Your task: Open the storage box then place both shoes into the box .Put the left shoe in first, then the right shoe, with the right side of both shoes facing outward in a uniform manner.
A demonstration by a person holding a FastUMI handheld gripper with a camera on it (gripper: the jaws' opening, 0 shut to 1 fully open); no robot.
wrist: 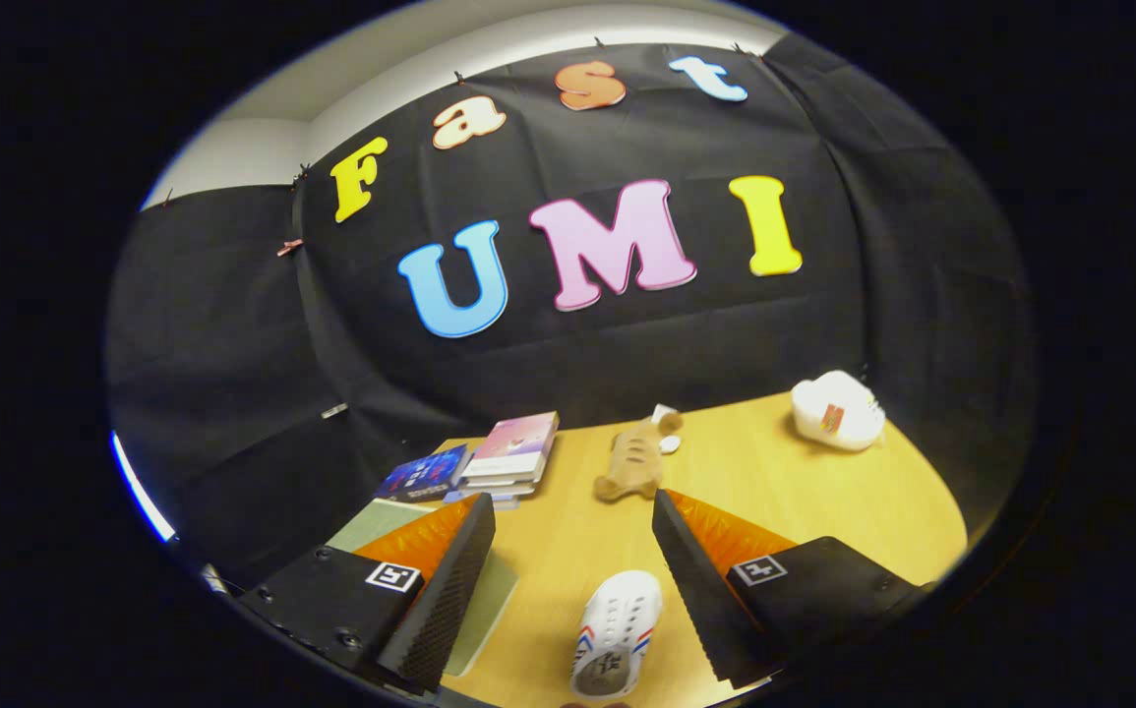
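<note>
A white shoe (pixel 615 631) with red and blue stripes lies on the wooden table (pixel 823 501), between my fingers and nearer the right one, its toe pointing away from me. My gripper (pixel 575 521) is open, both fingers apart from the shoe. A second white shoe (pixel 835 411) rests far beyond the right finger, near the table's back edge by the black cloth wall.
A brown plush toy (pixel 634 462) lies just ahead of the fingers at mid-table. A stack of books (pixel 513 452) and a dark blue book (pixel 422 478) sit beyond the left finger. A green mat (pixel 484 605) lies under the left finger.
</note>
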